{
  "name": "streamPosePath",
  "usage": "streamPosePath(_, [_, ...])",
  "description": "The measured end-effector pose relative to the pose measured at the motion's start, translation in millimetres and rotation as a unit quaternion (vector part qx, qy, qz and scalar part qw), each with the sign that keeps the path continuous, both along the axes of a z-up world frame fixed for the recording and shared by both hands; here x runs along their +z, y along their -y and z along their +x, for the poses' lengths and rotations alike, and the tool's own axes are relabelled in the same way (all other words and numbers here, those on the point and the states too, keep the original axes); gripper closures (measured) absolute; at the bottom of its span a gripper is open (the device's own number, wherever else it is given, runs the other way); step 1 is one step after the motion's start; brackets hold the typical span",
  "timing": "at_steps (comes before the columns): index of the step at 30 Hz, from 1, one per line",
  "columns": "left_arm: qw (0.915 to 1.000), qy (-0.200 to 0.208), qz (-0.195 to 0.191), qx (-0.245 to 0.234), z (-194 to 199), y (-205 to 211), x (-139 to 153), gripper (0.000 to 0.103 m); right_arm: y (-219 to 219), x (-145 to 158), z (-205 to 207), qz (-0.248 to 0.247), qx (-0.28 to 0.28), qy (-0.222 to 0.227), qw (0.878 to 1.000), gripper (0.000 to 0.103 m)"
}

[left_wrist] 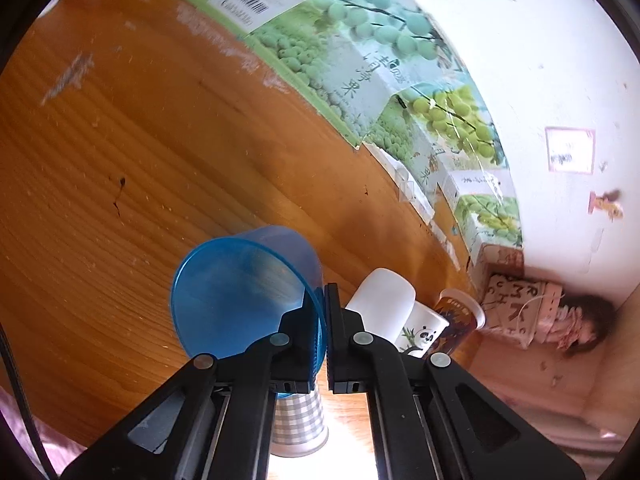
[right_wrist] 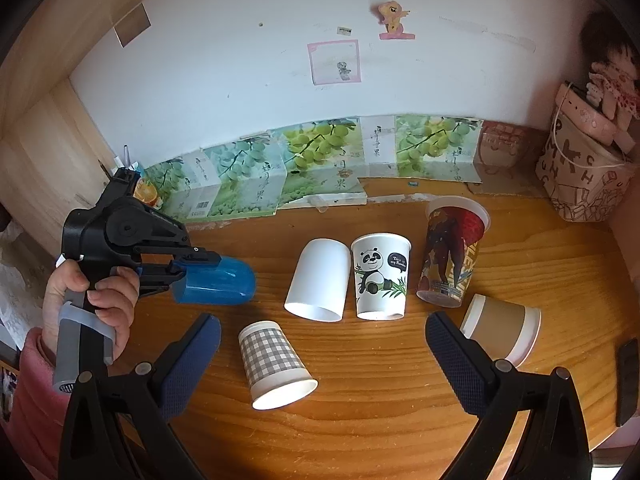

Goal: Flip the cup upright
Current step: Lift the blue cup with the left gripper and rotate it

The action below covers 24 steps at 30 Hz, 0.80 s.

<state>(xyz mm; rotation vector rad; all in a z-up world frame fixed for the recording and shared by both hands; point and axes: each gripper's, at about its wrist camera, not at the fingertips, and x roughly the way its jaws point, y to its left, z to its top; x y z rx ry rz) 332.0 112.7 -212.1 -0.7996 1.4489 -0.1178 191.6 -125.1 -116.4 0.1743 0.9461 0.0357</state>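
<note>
While the blue cup [right_wrist: 218, 283] is being held on its side in the air above the wooden table [right_wrist: 400, 420], the main risk is judged to be a slip — only the thin rim wall is being pinched between the pressed-together jaws of the left gripper [left_wrist: 324, 334], one finger inside the mouth and one outside. If the wrist is being turned quickly, smooth plastic could be levered out of so narrow a grip, and the cup could be dropped onto the checked cup [right_wrist: 274, 360] lying just below. A squeeze that is too hard could be bending the rim. Setting it down tilted is a further risk, since it could be tipped again or knocked against the white cup [right_wrist: 318, 280] lying near it.

The right gripper [right_wrist: 324, 360] is being held low over the table with its jaws spread wide, nothing between them.

A white wall [right_wrist: 240, 60] is being seen behind, marked and bearing small stickers, with wooden panels at the sides. Flattened grape-printed cardboard [right_wrist: 312, 168] is being leaned along its foot. The table is scuffed, glossy orange wood — a surface on which a light cup is likely to be sliding easily. A patterned bag [right_wrist: 580, 176] with a doll on top is being kept in the right corner. Standing nearby are a panda cup [right_wrist: 380, 276] and a tall printed cup [right_wrist: 452, 256]; a brown cup [right_wrist: 504, 328] is lying on its side.
</note>
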Motion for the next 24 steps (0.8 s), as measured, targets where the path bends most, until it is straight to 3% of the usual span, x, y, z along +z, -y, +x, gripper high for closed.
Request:
streamPosePath(6, [0.9962, 0.049, 0.035, -0.063, -2, 11, 27, 0.101, 8, 1, -18, 0.007, -0.009, 0.013, 1.0, 0.0])
streamPosePath(12, [0.9825, 0.101, 0.045, -0.15, -15, 47, 63, 0.101, 22, 1, -42, 0.004, -0.014, 0.029, 0.999, 0.0])
streamPosePath(16, [0.9647, 0.137, 0.041, -0.221, -29, 77, 85, 0.101, 34, 1, -66, -0.009, -0.006, 0.057, 0.998, 0.0])
streamPosePath(19, [0.9555, 0.144, 0.012, -0.257, -39, 98, 96, 0.101, 39, 1, -86, -0.032, 0.014, 0.074, 0.997, 0.0])
streamPosePath(24, [0.9268, 0.151, -0.007, -0.344, -58, 141, 105, 0.101, 41, -1, -119, -0.083, 0.06, 0.092, 0.99, 0.0])
